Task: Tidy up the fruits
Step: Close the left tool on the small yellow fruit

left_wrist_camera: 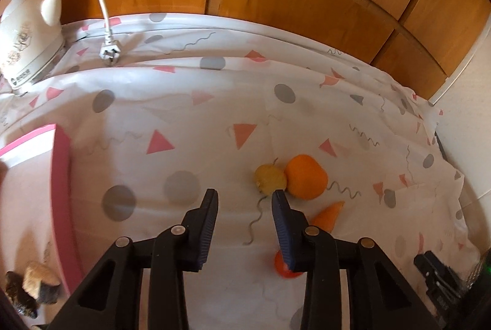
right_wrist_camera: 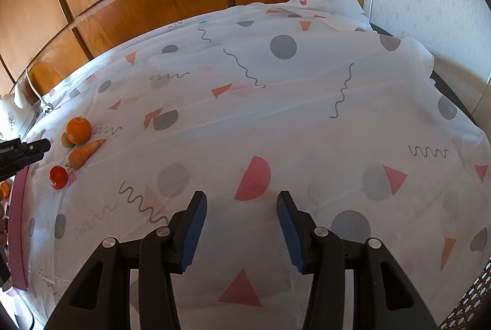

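Observation:
An orange [left_wrist_camera: 305, 176] lies on the patterned cloth, touching a small yellow-green fruit [left_wrist_camera: 270, 178] on its left. A carrot [left_wrist_camera: 326, 215] and a red tomato [left_wrist_camera: 280, 267] lie nearer, the tomato partly hidden by one finger. My left gripper [left_wrist_camera: 245, 193] hovers just short of the yellow-green fruit, jaws narrowed with a gap and nothing between them. The right wrist view shows the same orange [right_wrist_camera: 79, 130], carrot [right_wrist_camera: 84, 153] and tomato [right_wrist_camera: 58, 176] far left, with the left gripper [right_wrist_camera: 46, 145] beside them. My right gripper [right_wrist_camera: 241, 195] stands open over bare cloth.
A pink-rimmed tray [left_wrist_camera: 63, 192] sits at the left with some items [left_wrist_camera: 33, 284] in it. A white kettle [left_wrist_camera: 27, 32] and its plug [left_wrist_camera: 109, 52] are at the back left. Wooden cabinet doors line the back. A perforated basket [right_wrist_camera: 469, 299] shows at the bottom right.

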Tool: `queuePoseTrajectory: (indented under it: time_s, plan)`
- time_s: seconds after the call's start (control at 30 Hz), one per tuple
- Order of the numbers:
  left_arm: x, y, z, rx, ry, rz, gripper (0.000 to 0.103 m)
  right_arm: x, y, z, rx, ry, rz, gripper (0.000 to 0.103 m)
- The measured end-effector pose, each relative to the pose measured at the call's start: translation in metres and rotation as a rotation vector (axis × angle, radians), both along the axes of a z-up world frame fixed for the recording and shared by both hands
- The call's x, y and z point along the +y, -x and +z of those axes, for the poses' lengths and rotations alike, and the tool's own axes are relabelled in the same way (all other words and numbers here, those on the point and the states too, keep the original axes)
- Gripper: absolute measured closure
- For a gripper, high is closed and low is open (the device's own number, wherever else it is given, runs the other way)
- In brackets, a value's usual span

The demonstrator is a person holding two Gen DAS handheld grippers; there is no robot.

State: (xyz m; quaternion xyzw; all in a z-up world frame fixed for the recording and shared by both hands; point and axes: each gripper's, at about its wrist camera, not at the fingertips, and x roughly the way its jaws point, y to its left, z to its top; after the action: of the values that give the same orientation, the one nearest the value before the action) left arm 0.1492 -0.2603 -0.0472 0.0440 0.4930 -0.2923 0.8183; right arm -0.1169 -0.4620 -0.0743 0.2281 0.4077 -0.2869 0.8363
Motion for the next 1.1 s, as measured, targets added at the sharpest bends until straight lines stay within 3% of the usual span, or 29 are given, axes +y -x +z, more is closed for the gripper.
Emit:
queuePoseTrajectory:
  time_s: [0.27, 0.53, 0.67, 0.77, 1.1]
  plan:
    - [-0.017, -0.007, -0.012, 0.002, -0.011, -0.018, 0.066, 0.000, -0.001, 0.000, 0.001, -0.001, 0.001, 0.054]
    - [-0.025, -0.014, -0.018, 0.000, 0.034, -0.014, 0.066, 0.000, -0.001, -0.001, 0.005, 0.001, 0.002, 0.054]
    - [-0.020, -0.021, -0.021, 0.039, 0.084, 0.005, 0.066, 0.000, -0.001, -0.001, 0.009, 0.003, 0.002, 0.054]
    - [-0.014, -0.021, -0.023, 0.066, 0.127, -0.003, 0.077, 0.000, -0.002, -0.001, 0.010, 0.002, 0.001, 0.053]
    - [0.000, -0.010, -0.021, 0.066, 0.132, 0.009, 0.078, 0.000, -0.002, -0.001, 0.013, 0.006, 0.001, 0.053]
